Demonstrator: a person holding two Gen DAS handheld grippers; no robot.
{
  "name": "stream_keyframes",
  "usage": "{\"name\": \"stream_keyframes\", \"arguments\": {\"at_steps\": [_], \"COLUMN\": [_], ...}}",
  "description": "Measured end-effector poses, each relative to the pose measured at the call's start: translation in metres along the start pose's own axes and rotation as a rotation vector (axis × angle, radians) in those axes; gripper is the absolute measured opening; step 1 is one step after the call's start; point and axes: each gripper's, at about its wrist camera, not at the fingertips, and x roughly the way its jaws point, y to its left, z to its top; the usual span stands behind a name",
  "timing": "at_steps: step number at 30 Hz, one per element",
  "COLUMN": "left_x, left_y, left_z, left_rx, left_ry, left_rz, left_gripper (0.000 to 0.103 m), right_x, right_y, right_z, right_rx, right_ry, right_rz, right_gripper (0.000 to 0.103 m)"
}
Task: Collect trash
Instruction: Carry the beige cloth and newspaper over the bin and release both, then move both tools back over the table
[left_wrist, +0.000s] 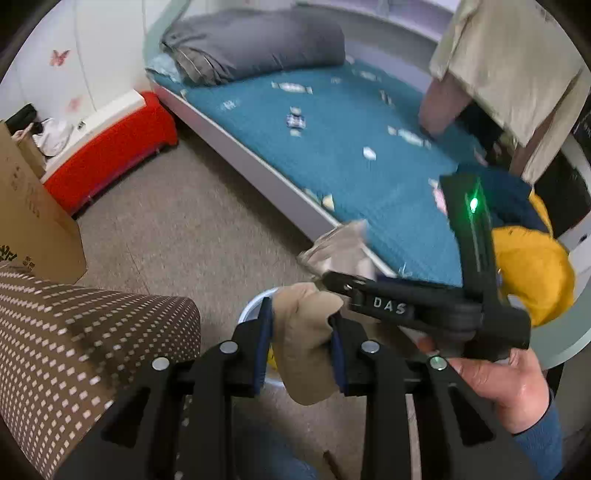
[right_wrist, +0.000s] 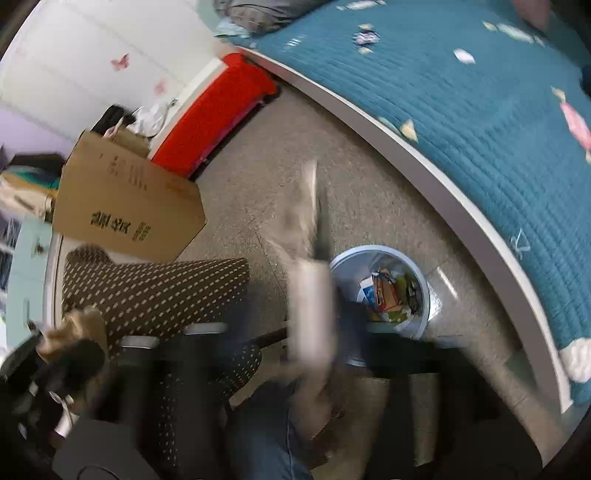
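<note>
Left wrist view: left gripper (left_wrist: 301, 341), bottom centre, jaws clamped on tan crumpled paper (left_wrist: 306, 332).
Right wrist view: right gripper (right_wrist: 314, 332), heavily blurred, jaws gripping pale crumpled paper (right_wrist: 308, 280).
Trash bin (right_wrist: 421, 280): centre frame, on floor beside bed (right_wrist: 461, 129), holding colourful wrappers.
Scraps (left_wrist: 295, 120): scattered on teal bedspread, upper centre.

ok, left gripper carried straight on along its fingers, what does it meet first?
Probably the round pale-blue trash bin, whose rim shows just beyond the tan crumpled paper clamped in the left gripper. The right gripper crosses close by on the right. Depth is unclear.
</note>
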Motion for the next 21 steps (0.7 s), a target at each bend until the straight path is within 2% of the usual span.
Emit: {"name": "stream_keyframes", "arguments": {"at_steps": [2,3,4,5,6,7,9,12,21], "left_x": [0.013,0.020,0.027,0.029,0.030,0.028,0.022,0.016,-0.048], "left_y": [-0.001,-0.003,-0.005,-0.006,-0.006,-0.007,-0.006,-0.005,-0.003], "left_z": [0.003,0.005,0.006,0.006,0.007,0.008,0.009,0.010,0.004], "left_rx": [0.013,0.018,0.024,0.025,0.028,0.032,0.041,0.021,-0.011], "left_ry": [0.030,0.057,0.084,0.096,0.100,0.089,0.053,0.037,-0.111], "left_rz": [0.012,0.013,0.008,0.007,0.018,0.032,0.059,0.083,0.101], "left_gripper": [0.030,0.037,0.050,0.059,0.078,0.089,0.091,0.091,0.091], "right_x": [0.002,0.000,-0.002,-0.006,-0.009,-0.014,-0.024,-0.036,-0.077], "right_y": [-0.008,-0.012,-0.014,-0.017,-0.019,-0.021,-0.022,-0.020,0.000], "right_z": [0.000,0.001,0.001,0.002,0.002,0.003,0.003,0.003,-0.008], "right_rx": [0.031,0.046,0.052,0.059,0.063,0.066,0.071,0.071,0.042], "right_ry": [0.002,-0.003,-0.011,-0.023,-0.031,-0.043,-0.068,-0.103,-0.182], "right_rz": [0.029,0.038,0.040,0.041,0.041,0.040,0.036,0.031,0.018], "right_gripper": [0.069,0.069,0.071,0.073,0.074,0.076,0.087,0.096,0.097]}}
